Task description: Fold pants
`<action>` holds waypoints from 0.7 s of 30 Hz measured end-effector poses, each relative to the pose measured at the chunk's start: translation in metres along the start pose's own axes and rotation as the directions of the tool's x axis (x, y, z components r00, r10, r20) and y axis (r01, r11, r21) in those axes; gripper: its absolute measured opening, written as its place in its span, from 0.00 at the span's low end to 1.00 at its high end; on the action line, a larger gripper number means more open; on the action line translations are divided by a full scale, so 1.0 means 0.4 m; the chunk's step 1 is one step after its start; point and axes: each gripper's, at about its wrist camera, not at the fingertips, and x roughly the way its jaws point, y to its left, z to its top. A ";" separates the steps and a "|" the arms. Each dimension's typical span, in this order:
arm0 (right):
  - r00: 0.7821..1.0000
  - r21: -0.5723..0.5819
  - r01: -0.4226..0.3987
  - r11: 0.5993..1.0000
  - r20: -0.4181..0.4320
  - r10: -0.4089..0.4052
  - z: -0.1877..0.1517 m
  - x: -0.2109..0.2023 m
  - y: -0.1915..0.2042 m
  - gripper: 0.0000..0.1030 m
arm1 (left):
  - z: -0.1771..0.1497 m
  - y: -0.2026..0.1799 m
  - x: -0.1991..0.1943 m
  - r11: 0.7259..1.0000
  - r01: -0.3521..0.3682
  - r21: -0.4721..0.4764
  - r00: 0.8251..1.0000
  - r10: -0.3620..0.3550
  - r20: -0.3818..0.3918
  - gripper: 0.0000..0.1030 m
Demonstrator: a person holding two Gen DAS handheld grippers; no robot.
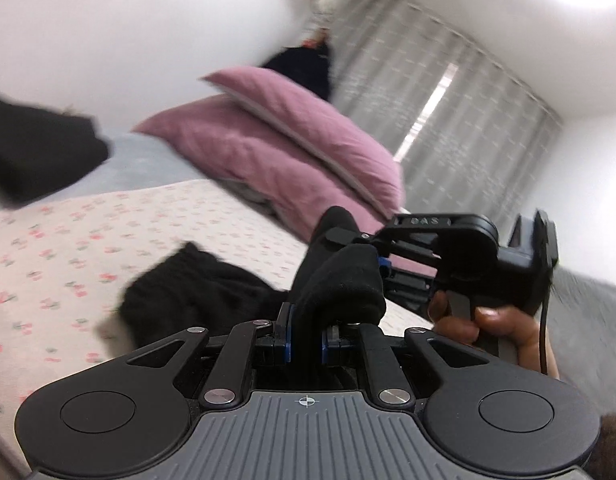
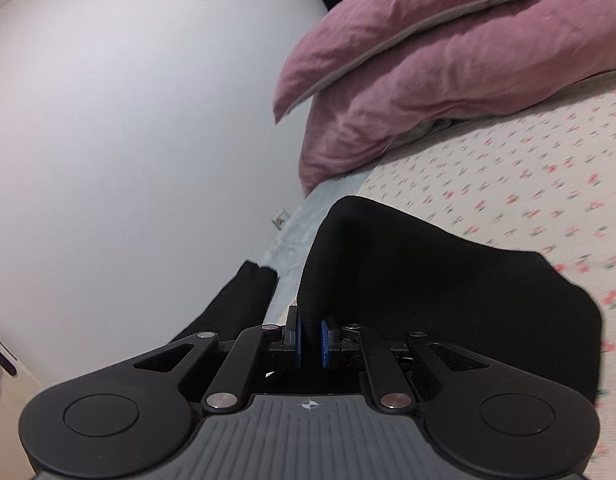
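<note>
The left claw (image 1: 305,338) pinches a thick fold of the black pants (image 1: 336,280) between its blue pads; the soft, matte knit bulges up in a rounded hump just ahead of the fingertips. Beyond and to its left, more of the dark cloth lies crumpled in a loose heap on the bed (image 1: 107,220), whose pale sheet carries small pink flower prints. Just ahead and to the right, the right claw (image 1: 378,258) comes in sideways, gripped by a hand (image 1: 480,320), and bites the same fabric.

In the right wrist view, the right claw (image 2: 310,340) is pressed together on a pants (image 2: 428,260) edge, which rises as a smooth arch and drapes away to the right. Farther ahead, two plump mauve pillows (image 2: 428,68) with wrinkled cotton covers are stacked on the bed (image 2: 528,168).
</note>
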 end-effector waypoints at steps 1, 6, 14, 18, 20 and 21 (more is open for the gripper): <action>1.000 -0.004 0.005 1.000 -0.011 -0.005 -0.006 0.020 0.008 0.10 | 0.005 0.023 -0.003 1.000 -0.015 -0.024 1.000 0.015 -0.003 0.11; 0.998 -0.030 0.038 0.999 -0.056 -0.040 -0.036 0.094 0.032 0.11 | 0.017 0.094 0.000 0.990 -0.086 -0.112 0.996 0.083 -0.029 0.12; 0.992 -0.011 0.065 0.998 -0.108 -0.066 -0.054 0.152 0.038 0.43 | 0.014 0.142 0.014 0.967 -0.216 -0.134 0.973 0.202 -0.109 0.26; 0.993 -0.062 0.042 0.997 -0.109 -0.049 -0.058 0.105 0.061 0.50 | 0.041 0.162 -0.005 0.972 -0.204 -0.118 0.978 0.197 -0.067 0.58; 0.993 -0.119 0.065 0.991 -0.090 -0.076 -0.058 0.069 0.067 0.59 | 0.059 0.172 -0.006 0.982 -0.164 -0.099 0.985 0.157 -0.071 0.68; 0.993 -0.147 0.079 0.986 -0.070 -0.090 -0.060 0.046 0.064 0.64 | 0.067 0.177 -0.002 0.987 -0.141 -0.082 0.988 0.134 -0.083 0.70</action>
